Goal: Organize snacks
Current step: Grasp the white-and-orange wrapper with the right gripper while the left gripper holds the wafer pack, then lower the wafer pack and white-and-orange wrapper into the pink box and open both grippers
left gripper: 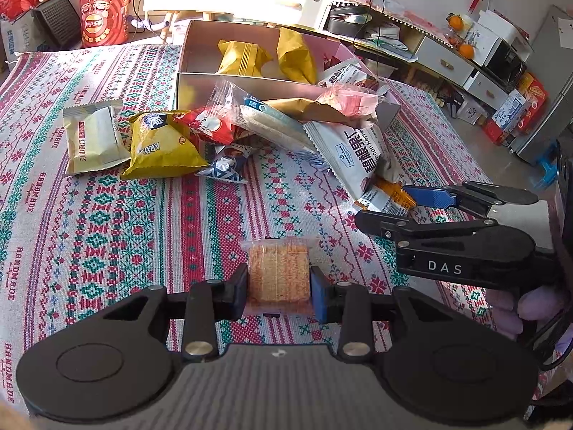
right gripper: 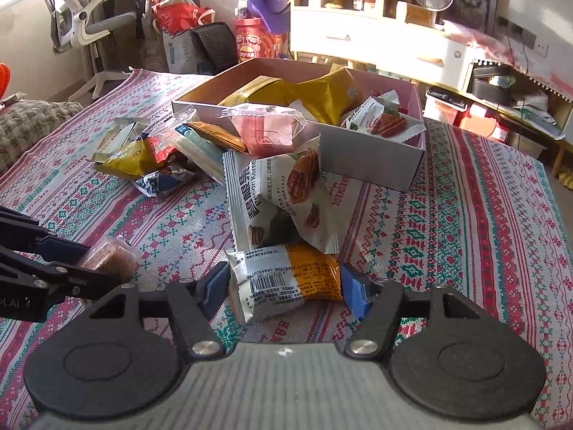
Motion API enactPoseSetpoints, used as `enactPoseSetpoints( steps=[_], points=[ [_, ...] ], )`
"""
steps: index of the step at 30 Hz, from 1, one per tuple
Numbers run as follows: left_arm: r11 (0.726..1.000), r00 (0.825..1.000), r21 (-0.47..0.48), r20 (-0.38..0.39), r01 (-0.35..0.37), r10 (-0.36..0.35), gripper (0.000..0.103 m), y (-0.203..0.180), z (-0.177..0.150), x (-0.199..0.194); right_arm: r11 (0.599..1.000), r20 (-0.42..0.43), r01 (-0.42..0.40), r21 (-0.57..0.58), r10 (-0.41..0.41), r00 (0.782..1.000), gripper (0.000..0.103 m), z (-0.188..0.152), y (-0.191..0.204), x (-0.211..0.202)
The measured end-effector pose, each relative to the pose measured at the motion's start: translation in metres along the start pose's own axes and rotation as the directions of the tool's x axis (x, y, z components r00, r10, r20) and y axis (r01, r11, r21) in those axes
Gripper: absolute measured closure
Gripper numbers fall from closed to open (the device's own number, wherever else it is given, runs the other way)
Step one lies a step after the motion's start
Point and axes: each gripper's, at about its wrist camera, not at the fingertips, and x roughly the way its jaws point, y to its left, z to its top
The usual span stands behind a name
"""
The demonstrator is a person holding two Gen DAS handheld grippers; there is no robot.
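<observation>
The left gripper (left gripper: 278, 288) has its fingers closed on a clear-wrapped crispy cake (left gripper: 278, 274), just above the patterned worktop (left gripper: 125, 243). The right gripper (right gripper: 284, 286) has its fingers spread around an orange-and-white packet (right gripper: 286, 285), seemingly not yet pinching it. Beyond lie a pecan bag (right gripper: 279, 200), a pile of loose snacks (left gripper: 161, 143), and the box (right gripper: 372, 161). This looks like the pick-up step; next, the right should close, then both carry to the box.
</observation>
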Motion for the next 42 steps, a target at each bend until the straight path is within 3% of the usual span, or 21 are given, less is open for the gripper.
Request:
enactPoseSetpoints(
  steps=[7,33,42],
  points=[
    [1.000,1.000,-0.005,0.004,-0.005,0.005,0.062,0.002,0.000,-0.001,1.000,-0.014,-0.004,0.013,0.004,1.000,0.048,0.000,0.000,-0.002],
    [1.000,0.998,-0.007,0.066,0.001,-0.001,0.062,0.004,0.016,-0.015,0.996,-0.044,-0.060,0.073,0.063,0.997,0.050,0.009,-0.005,-0.029],
    [1.000,0.992,-0.023,0.128,-0.001,0.003,0.062,0.010,0.041,-0.024,0.991,0.034,-0.092,0.099,0.089,0.995,0.050,0.025,-0.008,-0.046]
  ],
)
